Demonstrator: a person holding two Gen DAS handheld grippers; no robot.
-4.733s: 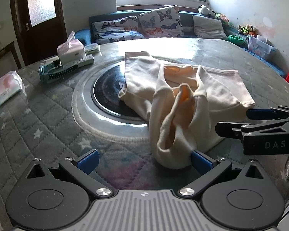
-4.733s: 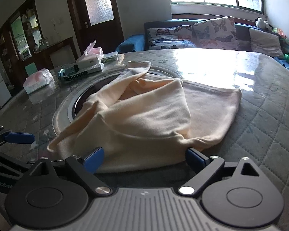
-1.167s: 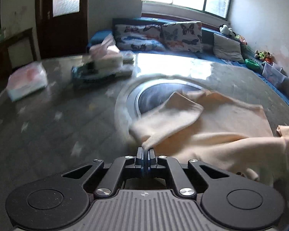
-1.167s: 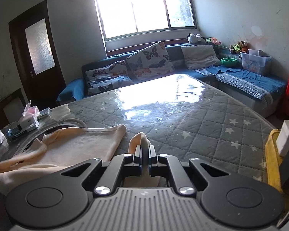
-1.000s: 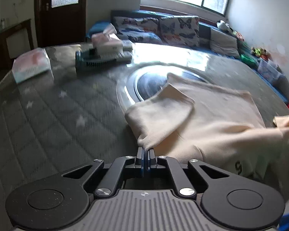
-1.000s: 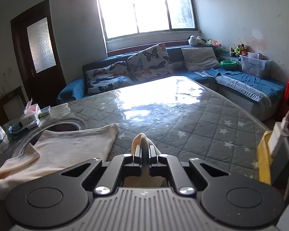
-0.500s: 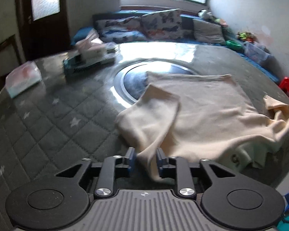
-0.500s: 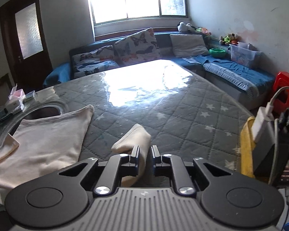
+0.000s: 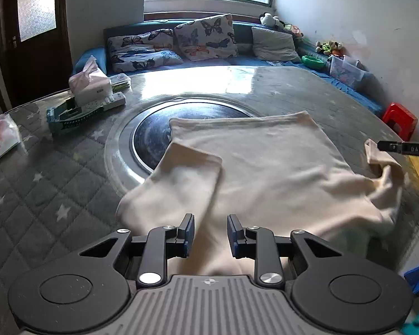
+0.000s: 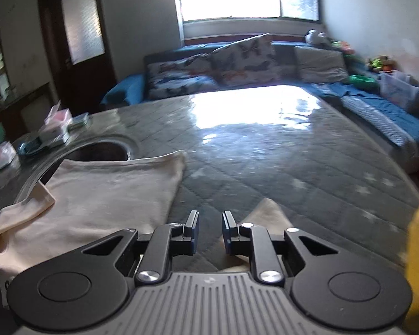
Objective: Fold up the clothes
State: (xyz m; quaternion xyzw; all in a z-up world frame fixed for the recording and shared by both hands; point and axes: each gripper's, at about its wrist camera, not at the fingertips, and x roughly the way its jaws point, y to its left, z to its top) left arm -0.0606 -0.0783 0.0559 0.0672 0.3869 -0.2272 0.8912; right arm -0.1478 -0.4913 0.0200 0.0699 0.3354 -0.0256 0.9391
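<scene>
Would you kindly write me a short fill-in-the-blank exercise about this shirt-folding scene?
1. The cream shirt lies spread on the quilted ____.
2. The left gripper has its fingers ____.
3. The tissue box sits to the ____ of the shirt in the left wrist view.
4. The shirt partly covers a dark round ____ set in the surface.

Answers: table; open; left; plate

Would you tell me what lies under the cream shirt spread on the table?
The cream shirt lies on the quilted grey table cover and overlaps the round black inset. The covered part of the inset is hidden.
</scene>
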